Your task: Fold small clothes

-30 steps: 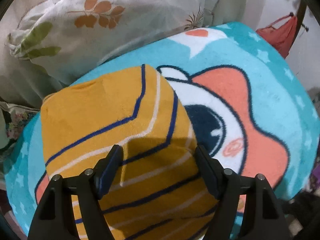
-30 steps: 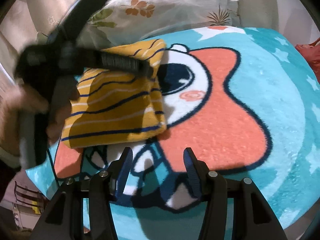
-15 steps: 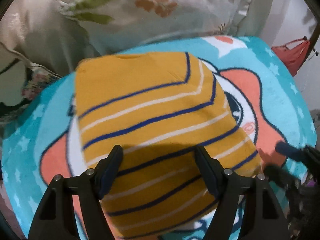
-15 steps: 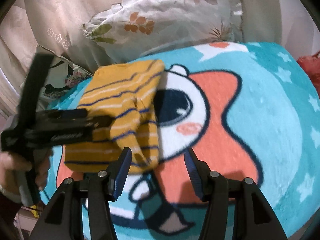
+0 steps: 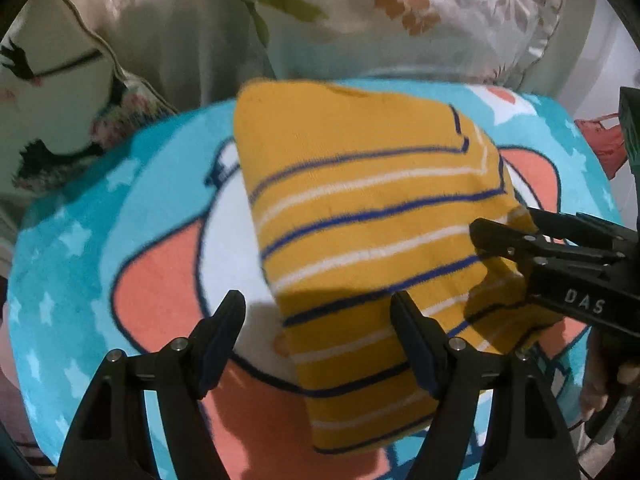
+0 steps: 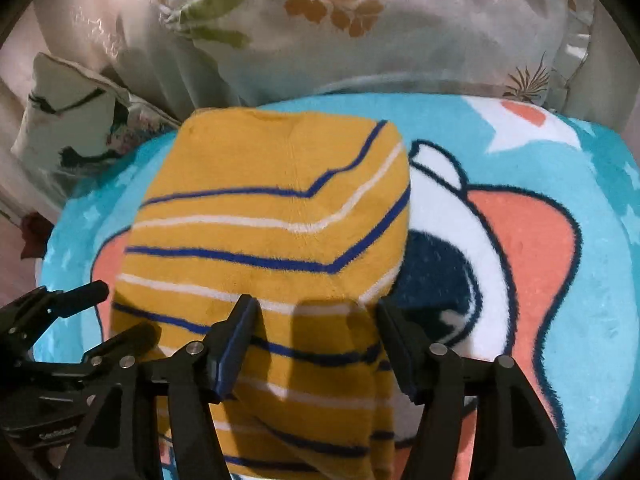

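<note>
On the far left, a patterned cushion (image 5: 60, 120) leans against the bed's head end. Near left, the left hand-held gripper (image 5: 316, 344) hangs over the bedcover, tilted steeply down, jaws wide and holding nothing; its left finger is over bare blanket, its right finger over the garment's near edge.

The bed is covered by a turquoise cartoon blanket (image 5: 80, 248) with coral and white shapes. In the middle of it lies the task's item, a mustard-yellow knit sweater (image 5: 360, 220) with navy and white stripes, already folded into a compact block, its far edge close to a leaf-print pillow (image 6: 360, 32).

The sweater looks soft, light and thick. It would likely sag and slump open if lifted by one corner. A grip through all layers at a folded edge, one side per gripper, seems safest.

To the right, the right hand-held gripper (image 6: 312, 340) also points steeply down, over the sweater's near right corner. Its jaws have just been opening; they stand wide, with sweater fabric in the gap below but no pad pressing on it. In the left wrist view it reaches in from the right over that corner, and part of a hand (image 5: 600, 384) shows beneath it.
</note>
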A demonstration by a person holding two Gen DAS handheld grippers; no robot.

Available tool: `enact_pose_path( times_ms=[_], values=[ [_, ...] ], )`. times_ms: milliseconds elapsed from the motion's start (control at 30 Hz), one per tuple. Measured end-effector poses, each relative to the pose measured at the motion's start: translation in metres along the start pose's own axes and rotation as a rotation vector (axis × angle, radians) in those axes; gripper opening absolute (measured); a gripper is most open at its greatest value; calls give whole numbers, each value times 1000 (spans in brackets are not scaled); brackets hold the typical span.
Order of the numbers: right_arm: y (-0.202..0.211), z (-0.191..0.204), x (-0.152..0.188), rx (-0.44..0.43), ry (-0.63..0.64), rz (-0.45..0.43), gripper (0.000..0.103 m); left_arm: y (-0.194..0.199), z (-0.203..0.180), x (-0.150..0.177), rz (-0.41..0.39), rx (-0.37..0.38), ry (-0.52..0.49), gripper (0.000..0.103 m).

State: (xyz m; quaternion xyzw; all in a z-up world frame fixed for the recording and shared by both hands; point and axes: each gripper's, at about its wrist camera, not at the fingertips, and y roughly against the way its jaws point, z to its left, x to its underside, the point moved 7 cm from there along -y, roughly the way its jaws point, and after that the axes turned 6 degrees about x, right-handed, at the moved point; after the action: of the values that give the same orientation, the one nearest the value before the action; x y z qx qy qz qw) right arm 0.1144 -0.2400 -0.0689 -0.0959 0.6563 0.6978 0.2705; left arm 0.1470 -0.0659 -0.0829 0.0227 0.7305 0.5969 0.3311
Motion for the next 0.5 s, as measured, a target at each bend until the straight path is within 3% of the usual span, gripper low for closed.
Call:
enact_pose_path(
  times_ms=[100,233,333,500],
  values=[
    [11,0,-13,-14,-28,-38,68,-4,11,-4,-15,-2,20,75],
    [-4,2,-28,27,-32,-28,68,-24,17,-3,33,43,43,76],
    [-22,7,-33,72,-8,16,74,-18,13,-7,25,58,21,76],
    [-12,9,-53,72,-19,-29,75,-9,18,-21,-12,75,24,76]
  ],
)
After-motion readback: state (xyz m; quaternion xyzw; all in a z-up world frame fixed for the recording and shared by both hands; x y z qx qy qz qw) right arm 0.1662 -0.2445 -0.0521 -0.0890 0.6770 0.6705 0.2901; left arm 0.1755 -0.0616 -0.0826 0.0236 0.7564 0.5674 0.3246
